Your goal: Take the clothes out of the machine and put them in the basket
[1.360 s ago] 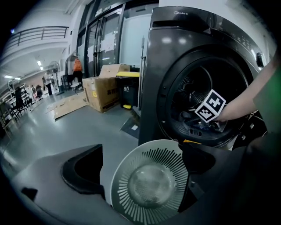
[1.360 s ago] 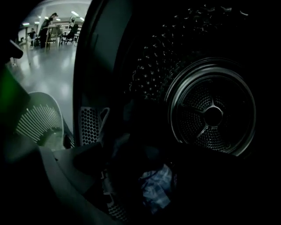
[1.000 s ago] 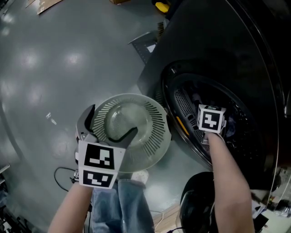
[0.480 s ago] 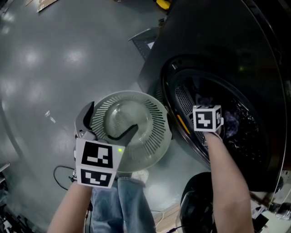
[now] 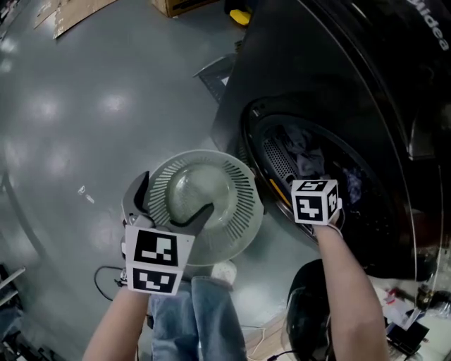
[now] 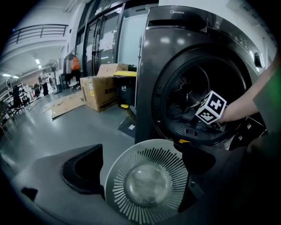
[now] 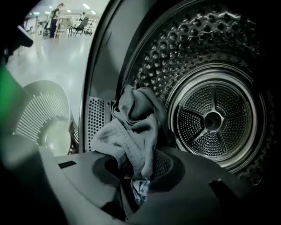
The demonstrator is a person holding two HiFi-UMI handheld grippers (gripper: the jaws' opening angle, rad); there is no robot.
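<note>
Currently the right gripper (image 7: 131,182) has just closed its jaws, pinching a grey garment (image 7: 131,132) at the drum (image 7: 213,121) mouth. The left gripper (image 6: 140,169) has its jaws spread, framing the basket (image 6: 117,193).

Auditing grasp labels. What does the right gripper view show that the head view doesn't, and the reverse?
Right gripper view only: the right gripper with its jaws, which have just been closing, clamped on a grey garment; the drum's perforated back wall.
Head view only: the left gripper, jaws apart above the basket; the person's jeans; cardboard on the floor.
Both: the basket and the washing machine with its door opening.
</note>
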